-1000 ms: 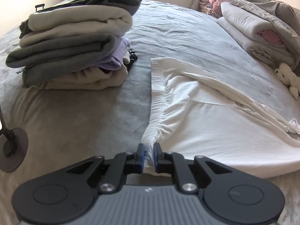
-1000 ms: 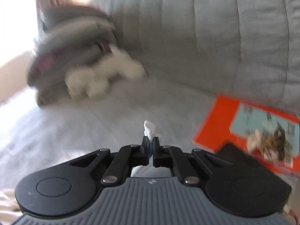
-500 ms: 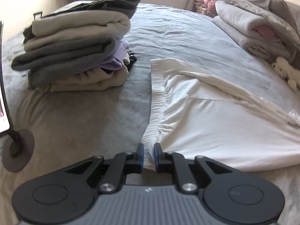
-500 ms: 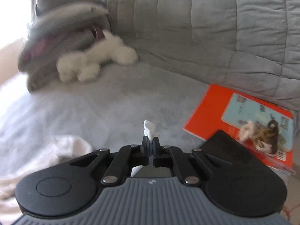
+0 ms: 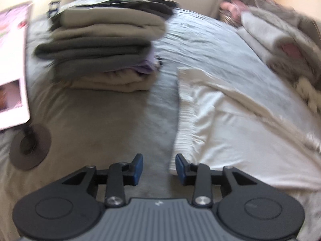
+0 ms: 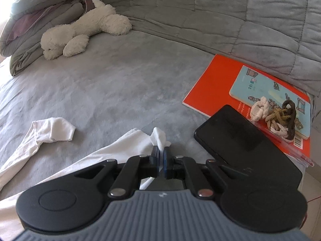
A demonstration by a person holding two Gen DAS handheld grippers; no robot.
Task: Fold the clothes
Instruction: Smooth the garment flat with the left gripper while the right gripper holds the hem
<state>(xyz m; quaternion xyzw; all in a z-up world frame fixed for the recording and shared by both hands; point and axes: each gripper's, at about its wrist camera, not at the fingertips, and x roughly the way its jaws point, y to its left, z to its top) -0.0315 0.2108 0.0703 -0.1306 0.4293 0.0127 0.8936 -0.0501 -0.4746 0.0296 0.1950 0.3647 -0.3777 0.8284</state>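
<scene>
A white garment (image 5: pixel 236 132) lies spread on the grey bed, its ribbed hem running along its left edge. My left gripper (image 5: pixel 159 167) sits just left of the hem's near corner; its jaws are opening and nothing is between them. In the right wrist view the same white garment (image 6: pixel 112 156) trails off to the left, with a sleeve end (image 6: pixel 53 131) lying flat. My right gripper (image 6: pixel 160 158) is shut on a pinch of the white cloth, and a tuft sticks up above the pads.
A stack of folded clothes (image 5: pixel 108 54) stands at the back left, a round stand base (image 5: pixel 30 146) and a white screen (image 5: pixel 12 66) to its left. Bedding (image 5: pixel 280 40) is piled at the right. A plush toy (image 6: pixel 84 30), orange book (image 6: pixel 218 84) and black phone (image 6: pixel 240 138) lie near my right gripper.
My left gripper let go of the hem and spread its jaws, and shifted left. My right gripper sank toward the bed, still pinching the cloth.
</scene>
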